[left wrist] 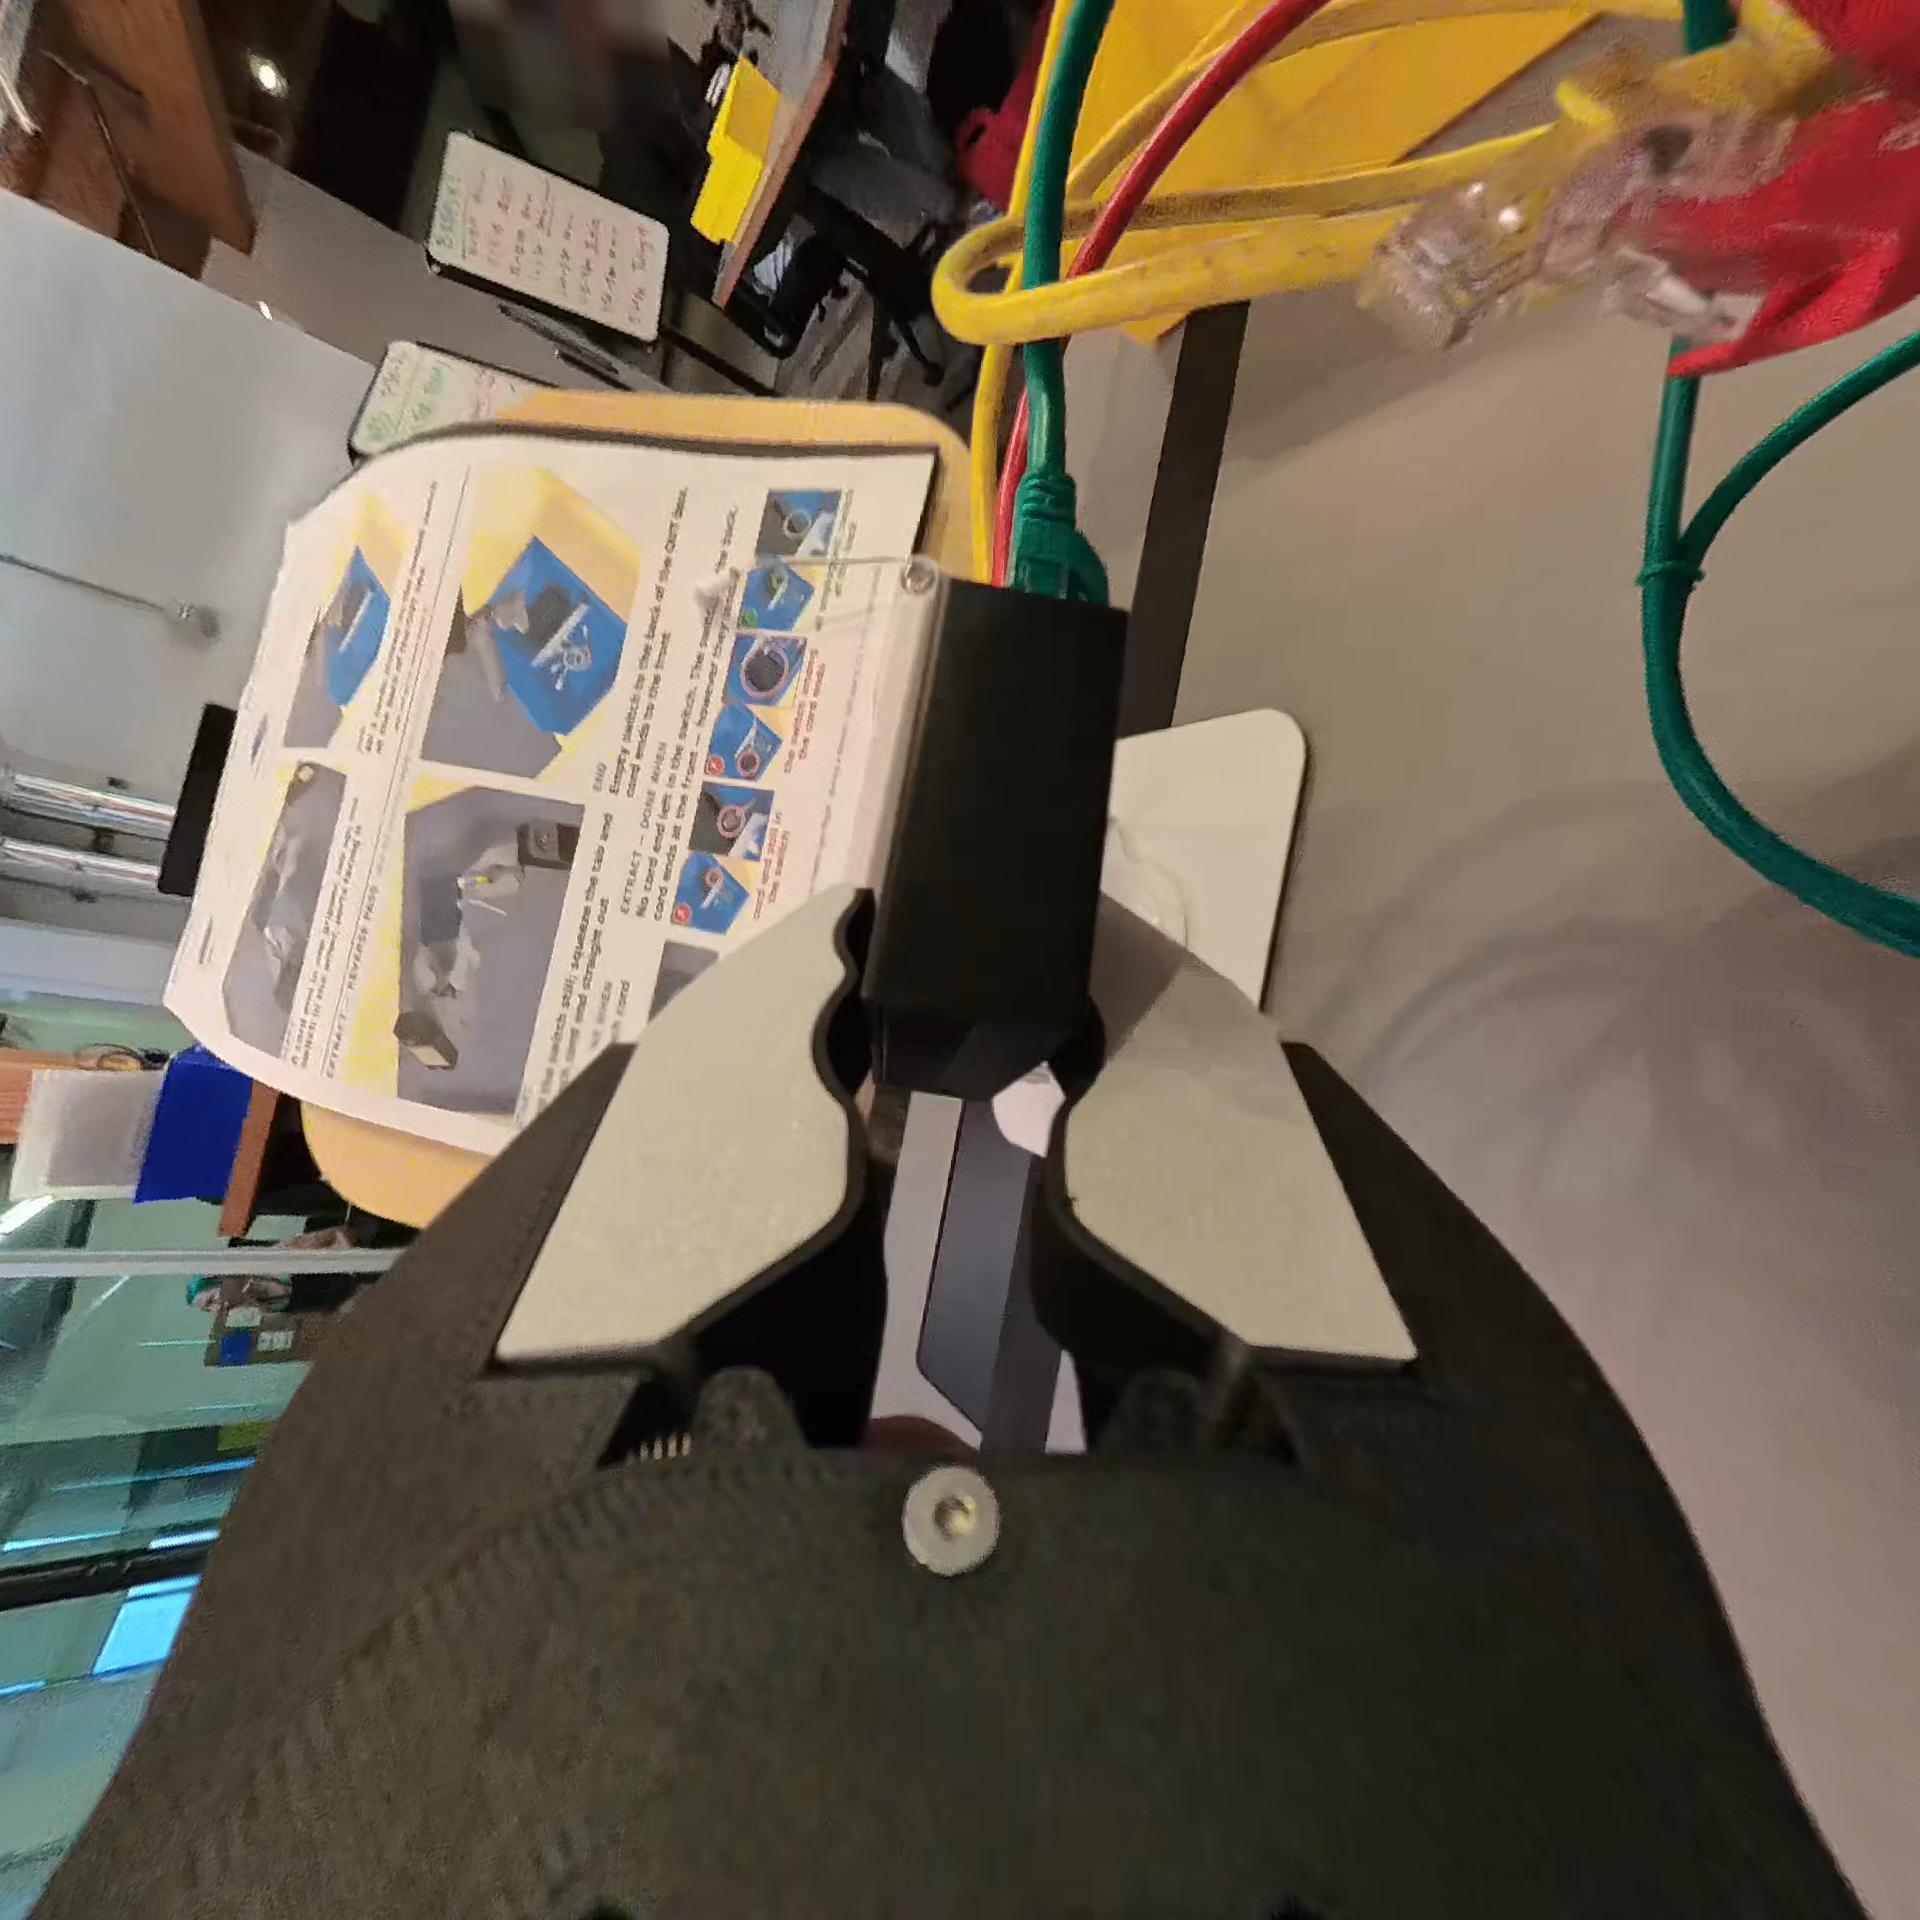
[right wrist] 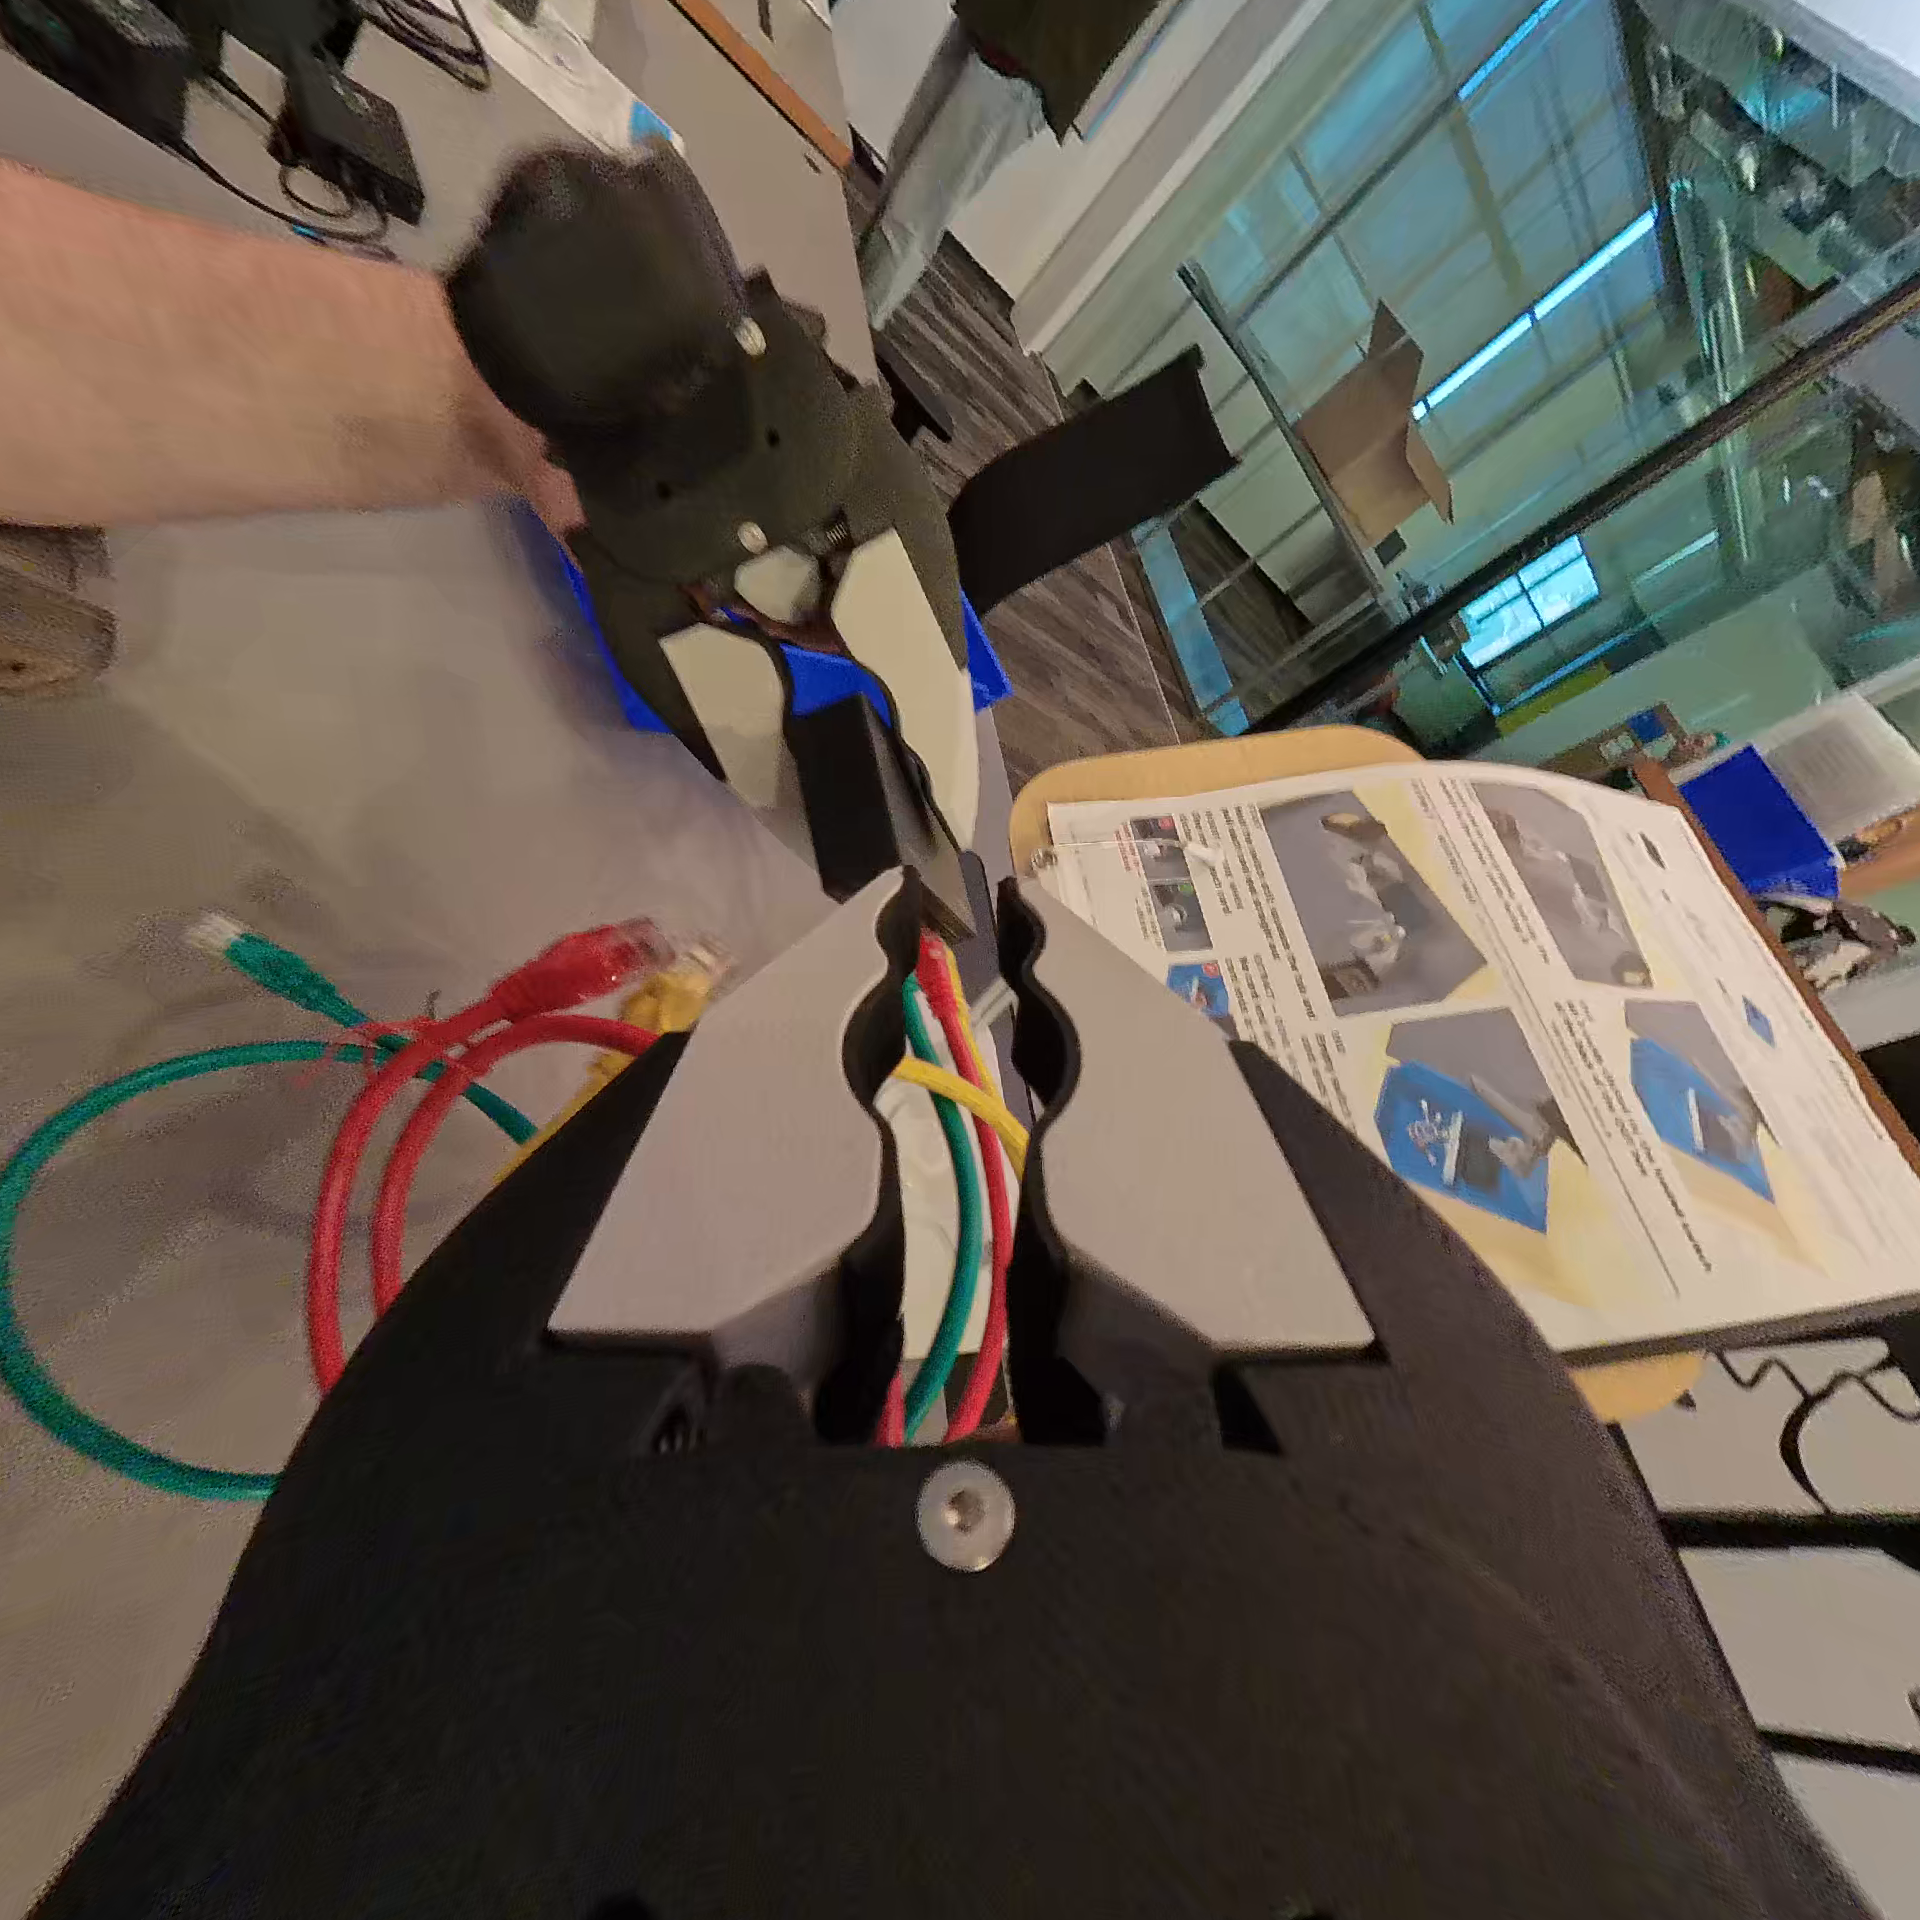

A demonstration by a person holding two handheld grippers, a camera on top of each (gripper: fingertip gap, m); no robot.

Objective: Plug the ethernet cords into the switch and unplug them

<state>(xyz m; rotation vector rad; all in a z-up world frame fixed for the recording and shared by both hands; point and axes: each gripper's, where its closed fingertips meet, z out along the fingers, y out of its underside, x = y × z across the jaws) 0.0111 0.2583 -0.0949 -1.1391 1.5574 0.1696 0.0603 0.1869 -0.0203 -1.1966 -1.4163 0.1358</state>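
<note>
In the left wrist view, we see the left gripper [left wrist: 961, 1023] closed on the near end of the black switch [left wrist: 1003, 800]; its two grey fingers [left wrist: 717, 1122] press the box from both sides. The switch stands out forward from the fingertips, over the grey table [left wrist: 1558, 935]. At its far end a green cord [left wrist: 1049, 520] is plugged in, and a red cord [left wrist: 1132, 197] and a yellow cord [left wrist: 1143, 275] go to the same end. At the top right corner a loose clear plug on a yellow cord hangs in the air, blurred.

In the right wrist view, our right gripper [right wrist: 951, 899] has its jaws a little apart, with only a narrow gap. Between the fingers [right wrist: 769, 1132] run the green [right wrist: 961, 1226], red [right wrist: 992, 1247] and yellow cords [right wrist: 966, 1091], but we cannot tell if the tips really grasp one of them. Just beyond the tips is the switch [right wrist: 852, 800], held by the left gripper [right wrist: 831, 727] and a forearm [right wrist: 208, 353]. On the left, the free cord ends lie on the table [right wrist: 260, 727]. To the right, an instruction sheet [right wrist: 1507, 1039] lies on a wooden board [right wrist: 1195, 764].
</note>
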